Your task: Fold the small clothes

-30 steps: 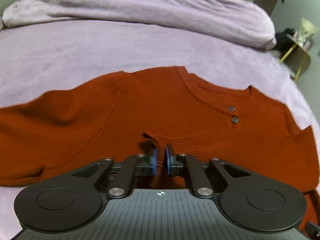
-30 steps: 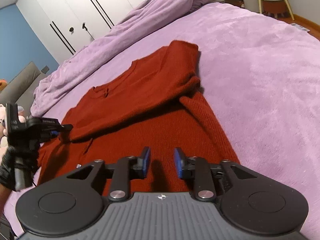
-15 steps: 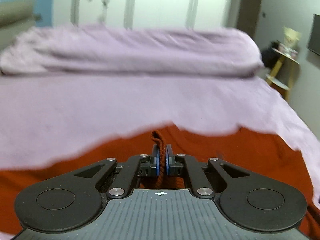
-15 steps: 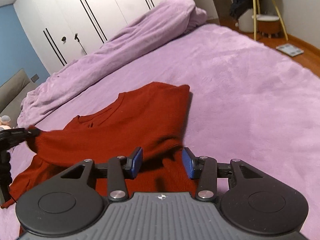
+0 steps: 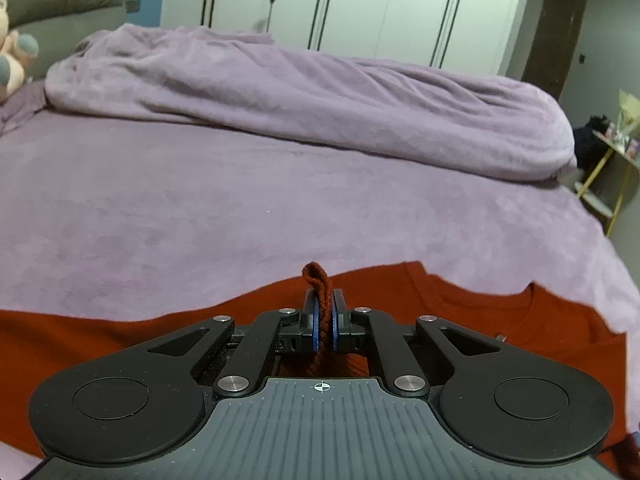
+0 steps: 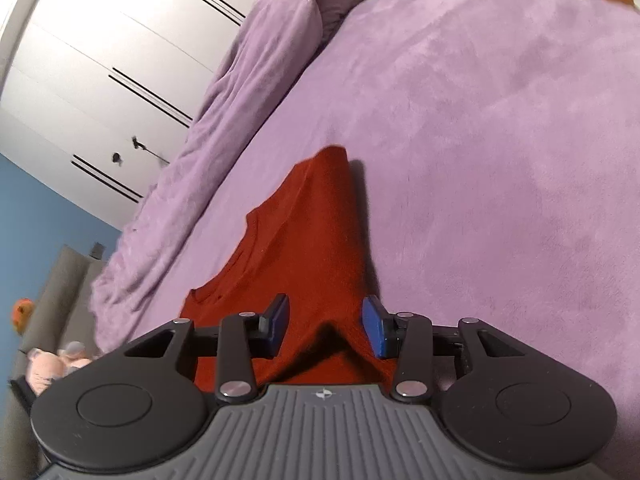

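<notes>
In the left wrist view a stuffed toy (image 5: 14, 60) sits cut off at the left edge, beside a grey headboard (image 5: 68, 4). A rumpled lilac blanket (image 5: 304, 108) lies along the far side of the bed (image 5: 200, 216), in front of white wardrobe doors (image 5: 360, 8). The red sweater (image 5: 460, 308) lies spread across the near part of the bed; its lower half is hidden behind the tool body and its sides run out of frame. The left tongs (image 5: 324, 326) are clamped together on a small fold of the sweater, which sticks up in a loop above the pads. At the far right a small side table (image 5: 612, 168) is only partly visible.

In the right wrist view the picture is tilted. The sweater (image 6: 312, 248) reaches away from the camera towards a point, its near end hidden under the tool. The right tongs (image 6: 326, 328) stand apart above the cloth, with a raised ridge of it between the pads; whether they touch it cannot be told.
</notes>
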The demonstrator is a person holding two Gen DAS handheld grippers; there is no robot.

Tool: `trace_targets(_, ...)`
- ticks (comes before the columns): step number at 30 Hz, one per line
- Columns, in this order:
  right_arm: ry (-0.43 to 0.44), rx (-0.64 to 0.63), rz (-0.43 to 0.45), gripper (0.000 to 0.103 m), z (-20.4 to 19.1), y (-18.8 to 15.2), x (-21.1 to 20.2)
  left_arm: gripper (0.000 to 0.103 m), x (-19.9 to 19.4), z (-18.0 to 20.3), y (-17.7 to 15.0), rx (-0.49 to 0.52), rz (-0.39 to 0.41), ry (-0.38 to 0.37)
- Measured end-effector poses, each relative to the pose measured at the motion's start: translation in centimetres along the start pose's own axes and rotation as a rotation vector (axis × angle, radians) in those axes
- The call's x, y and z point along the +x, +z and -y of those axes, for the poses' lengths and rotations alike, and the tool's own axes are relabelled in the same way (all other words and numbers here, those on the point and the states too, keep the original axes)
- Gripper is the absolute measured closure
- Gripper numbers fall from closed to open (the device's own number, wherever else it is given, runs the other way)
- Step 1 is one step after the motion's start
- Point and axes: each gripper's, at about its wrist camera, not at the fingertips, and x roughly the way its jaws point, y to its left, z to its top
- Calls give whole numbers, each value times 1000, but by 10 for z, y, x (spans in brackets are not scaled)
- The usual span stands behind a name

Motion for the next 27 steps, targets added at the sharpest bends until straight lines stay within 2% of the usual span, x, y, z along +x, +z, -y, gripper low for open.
trace_targets(4, -109, -133, 58, 61, -22, 18, 18, 95, 5, 3, 0, 20, -15, -1)
trace_targets(6, -175, -224, 54, 61, -34, 25, 38, 95, 8, 4, -1, 31, -23, 3)
trace_targets(10, -227, -359, 27, 59, -53, 32, 71, 95, 13, 4, -6, 46, -39, 7)
trace_targets(12, -257, -426, 31, 66, -59, 31, 81, 95, 16, 4, -8, 59, -46, 7)
trace_targets(13, -272, -462, 40, 86, -62, 30, 85, 95, 18, 5, -8, 69, -48, 10)
trace_targets(14, -273, -494, 51, 95, -65, 29, 86, 95, 20, 5, -9, 76, -49, 12)
trace_targets(17, -296, -604, 125, 96, -72, 25, 82, 95, 22, 8, -9, 87, -31, 9)
trace_targets(20, -390, -663, 245, 96, -71, 24, 75, 95, 22, 15, -9, 85, 15, -19)
trace_targets(23, -465, -678, 216, 97, -59, 22, 88, 95, 29, 29, -14, 134, 44, -8)
trace_targets(25, -506, -689, 214, 98, -54, 22, 95, 95, 43, 35, -21, 181, 19, 30)
trace_targets(27, -531, -661, 227, 99, -51, 28, 94, 95, 53, 36, -26, 184, -12, 51)
